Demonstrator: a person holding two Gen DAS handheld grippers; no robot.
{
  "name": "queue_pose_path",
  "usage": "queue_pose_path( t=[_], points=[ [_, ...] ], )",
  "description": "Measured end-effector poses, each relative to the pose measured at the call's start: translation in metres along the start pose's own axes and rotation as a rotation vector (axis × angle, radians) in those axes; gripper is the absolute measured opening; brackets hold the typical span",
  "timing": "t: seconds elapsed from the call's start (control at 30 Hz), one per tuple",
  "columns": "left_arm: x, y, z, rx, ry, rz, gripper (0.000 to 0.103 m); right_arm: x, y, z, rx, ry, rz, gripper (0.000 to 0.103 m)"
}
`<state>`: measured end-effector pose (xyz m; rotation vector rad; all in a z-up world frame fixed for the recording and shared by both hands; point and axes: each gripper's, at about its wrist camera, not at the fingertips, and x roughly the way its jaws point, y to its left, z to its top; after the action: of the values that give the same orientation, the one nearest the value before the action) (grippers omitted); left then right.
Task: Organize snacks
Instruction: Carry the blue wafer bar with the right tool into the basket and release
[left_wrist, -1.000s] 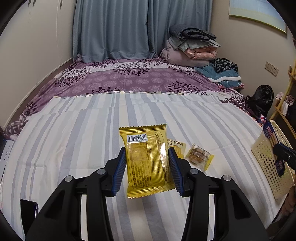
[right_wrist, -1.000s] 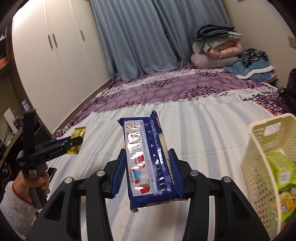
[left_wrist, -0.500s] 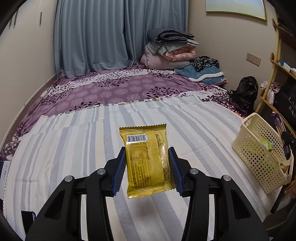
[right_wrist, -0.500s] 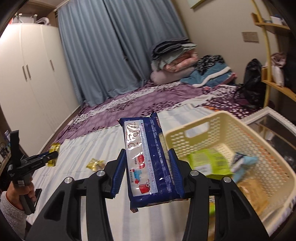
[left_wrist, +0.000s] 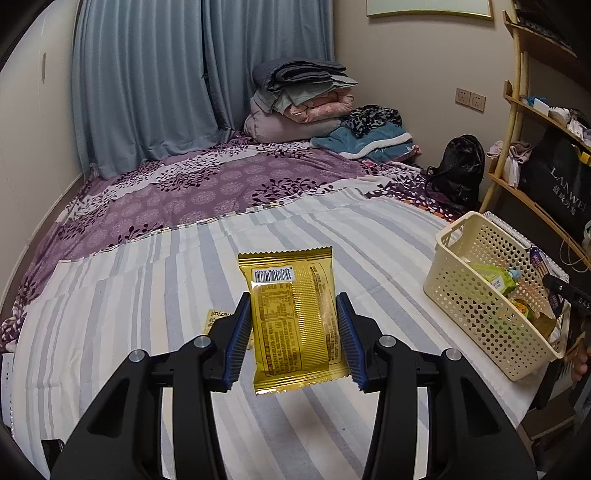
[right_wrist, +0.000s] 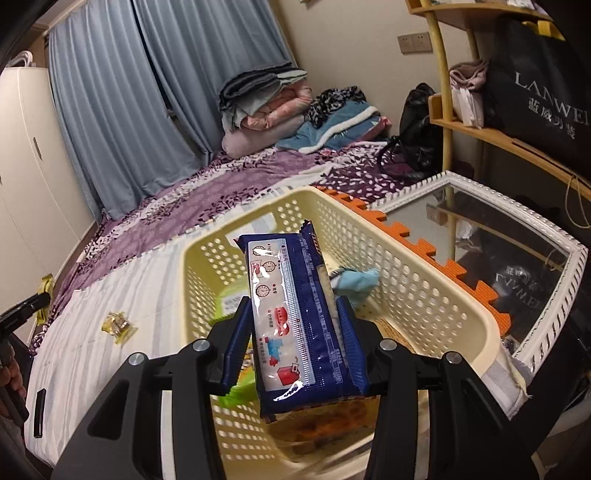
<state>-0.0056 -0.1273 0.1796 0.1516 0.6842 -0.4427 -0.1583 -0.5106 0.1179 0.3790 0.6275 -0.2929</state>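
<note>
My left gripper (left_wrist: 293, 332) is shut on a gold snack packet (left_wrist: 295, 317), held above the striped bedsheet. To its right stands a cream perforated basket (left_wrist: 476, 295) with green and other packets inside. My right gripper (right_wrist: 293, 338) is shut on a blue biscuit packet (right_wrist: 299, 317) and hovers over that basket (right_wrist: 413, 280), where a green packet (right_wrist: 231, 301) and a light blue one (right_wrist: 356, 280) lie. A small yellow snack (right_wrist: 119, 326) lies on the sheet left of the basket. Part of another yellow packet (left_wrist: 218, 317) shows behind my left fingers.
A purple floral blanket (left_wrist: 207, 188) covers the far bed, with folded bedding (left_wrist: 303, 99) stacked by the curtains. A white-framed mirror (right_wrist: 491, 240) lies right of the basket. Wooden shelves (left_wrist: 532, 110) and a black bag (left_wrist: 460, 166) stand at the right. A person's hand (right_wrist: 9, 373) shows at far left.
Both grippers swung to the right with their packets. The right one went from above the sheet to over the basket. The basket came nearer in the left wrist view.
</note>
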Motion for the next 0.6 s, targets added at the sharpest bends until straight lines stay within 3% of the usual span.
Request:
queue_pose_path(
  t=[0.1, 0.2, 0.37, 0.43, 0.6],
  points=[
    [0.000, -0.015, 0.002, 0.025, 0.001, -0.016, 0.046, 0.002, -0.009, -0.002, 0.020, 0.004, -0.013, 0.047],
    [0.000, -0.030, 0.005, 0.049, 0.000, -0.032, 0.046, 0.000, -0.018, -0.002, 0.049, -0.014, -0.011, 0.057],
    [0.003, -0.055, 0.009, 0.093, 0.001, -0.070, 0.046, -0.007, -0.024, -0.006, 0.053, -0.041, -0.022, 0.061],
    [0.005, -0.067, 0.011, 0.110, 0.001, -0.087, 0.046, -0.013, -0.025, -0.007, 0.050, -0.064, -0.040, 0.071],
    [0.010, -0.103, 0.014, 0.169, 0.006, -0.147, 0.046, -0.029, -0.025, -0.009, 0.028, -0.137, -0.064, 0.075]
  ],
)
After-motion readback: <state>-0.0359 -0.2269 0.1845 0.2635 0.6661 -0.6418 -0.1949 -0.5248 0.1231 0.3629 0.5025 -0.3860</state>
